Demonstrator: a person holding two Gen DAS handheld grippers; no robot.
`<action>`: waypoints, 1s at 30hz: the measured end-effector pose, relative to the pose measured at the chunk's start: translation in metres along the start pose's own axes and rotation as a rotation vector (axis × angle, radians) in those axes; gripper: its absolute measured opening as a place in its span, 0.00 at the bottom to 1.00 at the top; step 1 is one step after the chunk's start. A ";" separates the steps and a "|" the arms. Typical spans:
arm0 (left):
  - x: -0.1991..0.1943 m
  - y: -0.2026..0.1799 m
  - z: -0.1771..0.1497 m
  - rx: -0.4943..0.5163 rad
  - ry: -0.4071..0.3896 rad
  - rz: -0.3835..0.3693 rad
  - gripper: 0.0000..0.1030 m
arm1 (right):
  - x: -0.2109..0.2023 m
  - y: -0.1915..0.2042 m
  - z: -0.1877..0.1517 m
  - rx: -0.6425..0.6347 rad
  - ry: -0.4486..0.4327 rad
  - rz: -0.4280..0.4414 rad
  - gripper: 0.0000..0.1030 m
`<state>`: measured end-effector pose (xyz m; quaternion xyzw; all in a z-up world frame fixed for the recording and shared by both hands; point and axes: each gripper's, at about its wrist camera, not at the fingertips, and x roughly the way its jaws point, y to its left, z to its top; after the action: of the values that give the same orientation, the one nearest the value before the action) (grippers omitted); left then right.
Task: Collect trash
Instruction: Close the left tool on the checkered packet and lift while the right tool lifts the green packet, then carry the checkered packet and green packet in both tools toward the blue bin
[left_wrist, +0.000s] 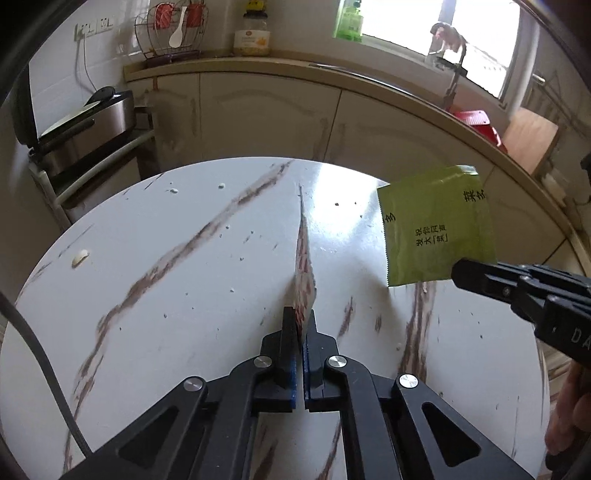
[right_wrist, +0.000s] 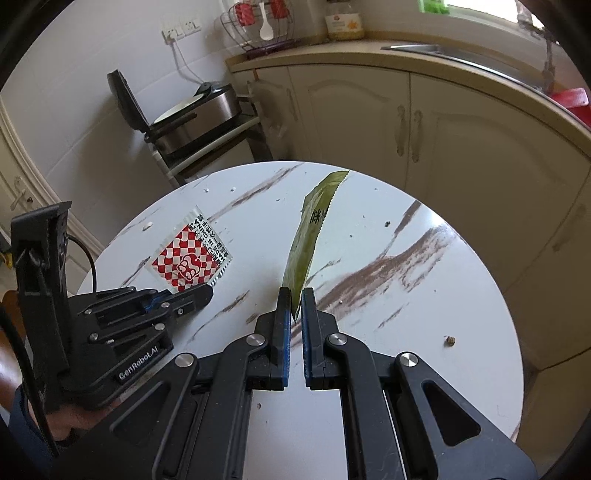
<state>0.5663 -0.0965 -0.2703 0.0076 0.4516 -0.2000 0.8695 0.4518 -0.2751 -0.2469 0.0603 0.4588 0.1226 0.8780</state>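
A red-and-white checkered wrapper (left_wrist: 303, 266) stands edge-on between the pads of my left gripper (left_wrist: 300, 318), which is shut on its near end. The right wrist view shows the same wrapper (right_wrist: 188, 254) face-on, pinched at its lower corner by the left gripper (right_wrist: 202, 293). My right gripper (right_wrist: 295, 295) is shut on the bottom edge of a green packet (right_wrist: 308, 236) that rises above the round marble-patterned table (right_wrist: 369, 314). In the left wrist view the green packet (left_wrist: 437, 225) hangs at the right, held by the right gripper (left_wrist: 461, 274).
Small crumbs lie on the table (left_wrist: 166, 258): a pale piece (left_wrist: 80, 257) near the left edge and a brown bit (right_wrist: 449, 340) at the right. Cream cabinets (right_wrist: 351, 110) curve behind the table. An open appliance on a rack (right_wrist: 192, 118) stands back left.
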 end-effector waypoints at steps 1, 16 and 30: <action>0.001 -0.001 -0.003 0.004 -0.002 -0.001 0.00 | -0.001 -0.001 -0.001 0.002 -0.001 0.002 0.05; -0.064 -0.016 -0.041 0.016 -0.036 -0.011 0.00 | -0.026 -0.006 -0.036 0.044 0.026 0.050 0.05; -0.121 -0.027 -0.055 -0.003 -0.042 0.007 0.00 | -0.007 -0.022 -0.044 0.202 0.018 0.175 0.48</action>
<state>0.4514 -0.0690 -0.2031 0.0036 0.4335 -0.1966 0.8794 0.4157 -0.2984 -0.2709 0.1870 0.4695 0.1523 0.8494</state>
